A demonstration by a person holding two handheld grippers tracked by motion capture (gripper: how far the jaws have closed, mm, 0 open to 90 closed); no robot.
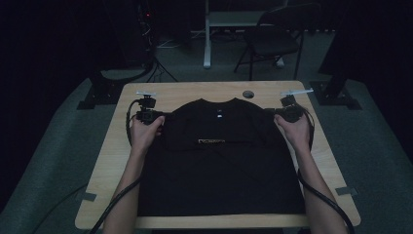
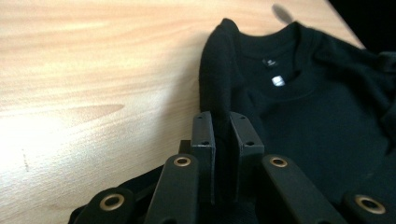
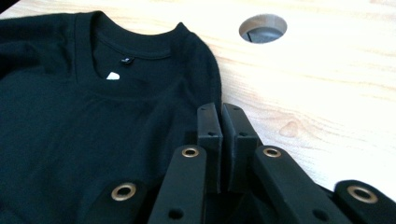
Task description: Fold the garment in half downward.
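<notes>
Shirt (image 1: 221, 156) lies flat on the worktop (image 1: 122, 146), each shoulder pinched in the closed jaws of the left gripper (image 2: 223, 135) and right gripper (image 3: 222, 122), folding not yet begun.

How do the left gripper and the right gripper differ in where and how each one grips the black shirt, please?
The left gripper pinches a raised fold at the black shirt's shoulder edge, with fabric visibly standing between its jaws; the right gripper is at the opposite shoulder, its jaws almost touching and little cloth visible between them. In the high view, the left gripper sits slightly lower than the right. Both are shut on the shirt.
</notes>
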